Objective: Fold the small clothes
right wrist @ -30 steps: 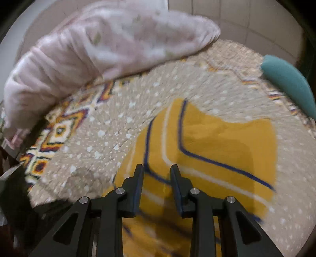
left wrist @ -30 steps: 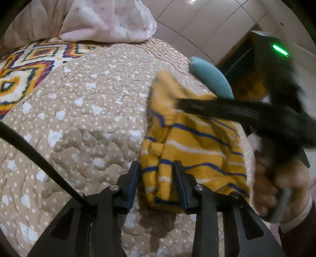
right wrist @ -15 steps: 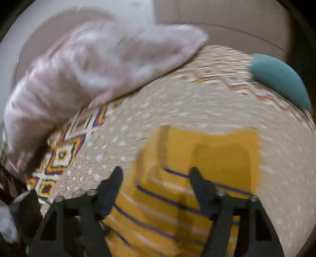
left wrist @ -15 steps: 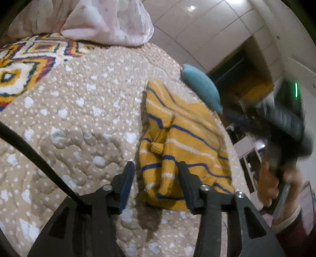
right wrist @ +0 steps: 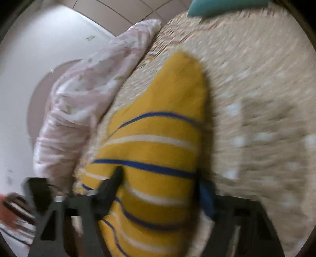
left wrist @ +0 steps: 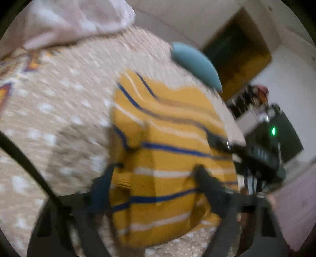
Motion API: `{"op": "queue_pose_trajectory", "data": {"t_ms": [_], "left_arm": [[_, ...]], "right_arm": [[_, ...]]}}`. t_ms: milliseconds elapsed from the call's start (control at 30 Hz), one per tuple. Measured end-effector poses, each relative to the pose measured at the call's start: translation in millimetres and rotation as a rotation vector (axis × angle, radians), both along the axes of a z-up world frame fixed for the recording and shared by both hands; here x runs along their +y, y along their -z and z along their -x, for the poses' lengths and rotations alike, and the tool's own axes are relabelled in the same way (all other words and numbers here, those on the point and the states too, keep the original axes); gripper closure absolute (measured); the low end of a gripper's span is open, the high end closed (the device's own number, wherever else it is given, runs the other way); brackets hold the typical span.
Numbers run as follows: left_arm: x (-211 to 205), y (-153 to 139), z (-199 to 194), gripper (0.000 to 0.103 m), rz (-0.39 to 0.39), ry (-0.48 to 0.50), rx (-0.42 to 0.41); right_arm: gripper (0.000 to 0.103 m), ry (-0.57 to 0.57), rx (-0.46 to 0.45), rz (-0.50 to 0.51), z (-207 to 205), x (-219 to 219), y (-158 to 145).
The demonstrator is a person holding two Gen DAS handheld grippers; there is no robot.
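Observation:
A small yellow knitted sweater (left wrist: 167, 158) with blue and white stripes lies folded on the beige dotted quilt (left wrist: 59, 118). My left gripper (left wrist: 156, 179) hovers over its near end. Its jaws are opening, and the sweater lies between them with neither pad pressing on it. My right gripper (right wrist: 161, 182) comes at the sweater (right wrist: 158, 128) from its right side. Its jaws are closing but stand wide, and the cloth between them is not pinched. In the left wrist view the right gripper's black body (left wrist: 262, 156) reaches in at the sweater's right edge. Both views are blurred.
A pink-white duvet (left wrist: 75, 17) is bunched at the far end of the bed, and a teal pillow (left wrist: 195, 63) lies beyond the sweater. The bed's edge runs just right of the sweater, with furniture (left wrist: 252, 96) beyond it.
Both grippers have let go of the sweater and their jaws stand wider. The right gripper has swung down from above the sweater to its right side and rolled. The left gripper has shifted right over the garment.

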State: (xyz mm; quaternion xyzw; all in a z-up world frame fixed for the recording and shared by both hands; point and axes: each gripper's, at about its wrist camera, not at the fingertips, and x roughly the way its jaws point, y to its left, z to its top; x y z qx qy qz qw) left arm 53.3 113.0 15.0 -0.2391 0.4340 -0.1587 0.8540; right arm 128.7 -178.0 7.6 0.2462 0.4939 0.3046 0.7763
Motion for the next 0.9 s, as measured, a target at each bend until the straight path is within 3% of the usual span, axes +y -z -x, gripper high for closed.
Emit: {"op": "queue_pose_trajectory", "data": {"t_ms": [100, 167, 267, 333, 400, 467, 533, 600, 633, 667, 767, 867, 900], "left_arm": [[-12.7, -12.2, 2.8, 0.05, -0.015, -0.003, -0.021], [-24.8, -27.8, 1.8, 0.06, 0.011, 0.024, -0.052], [-46.5, -45.2, -5.4, 0.061, -0.012, 0.041, -0.104], [-58.1, -42.0, -7.8, 0.054, -0.043, 0.033, -0.101], [-61.8, -21.6, -14.1, 0.046, -0.086, 0.0, -0.033], [-58.6, -9.3, -10.3, 0.042, -0.086, 0.003, 0.021], [-47.0, -11.6, 6.8, 0.042, -0.067, -0.018, 0.015], [-35.9, -22.5, 26.3, 0.039, -0.105, -0.042, -0.028], [-29.8, -26.3, 32.7, 0.032, -0.133, -0.063, -0.048], [-21.7, -29.1, 41.6, 0.026, -0.171, -0.099, -0.069], [-4.8, -21.7, 52.6, 0.022, -0.212, -0.154, -0.057], [10.4, 0.0, 60.8, 0.022, -0.222, -0.203, 0.002], [14.3, 2.3, 62.9, 0.022, -0.202, -0.202, -0.012]], "right_arm": [[0.06, -0.003, 0.024, -0.071, -7.3, -6.6, -1.7], [0.063, -0.013, -0.005, -0.102, -3.1, -17.8, -15.0], [0.063, 0.004, -0.092, -0.073, 7.9, -35.0, -42.7], [0.058, 0.036, -0.121, -0.022, 11.2, -45.5, -49.5], [0.05, 0.078, -0.107, 0.109, 10.6, -51.1, -41.2], [0.048, 0.09, -0.081, 0.221, 13.4, -52.3, -30.5], [0.047, 0.096, -0.125, 0.24, 26.8, -54.2, -38.7], [0.047, 0.113, -0.21, 0.293, 44.5, -53.2, -58.8], [0.047, 0.113, -0.25, 0.302, 53.3, -51.2, -69.3], [0.047, 0.105, -0.29, 0.292, 62.1, -49.3, -80.3], [0.048, 0.032, -0.34, 0.179, 81.5, -42.5, -100.8], [0.053, -0.078, -0.262, 0.023, 87.9, -20.8, -89.2], [0.053, -0.09, -0.232, 0.023, 88.0, -10.0, -79.1]]}}
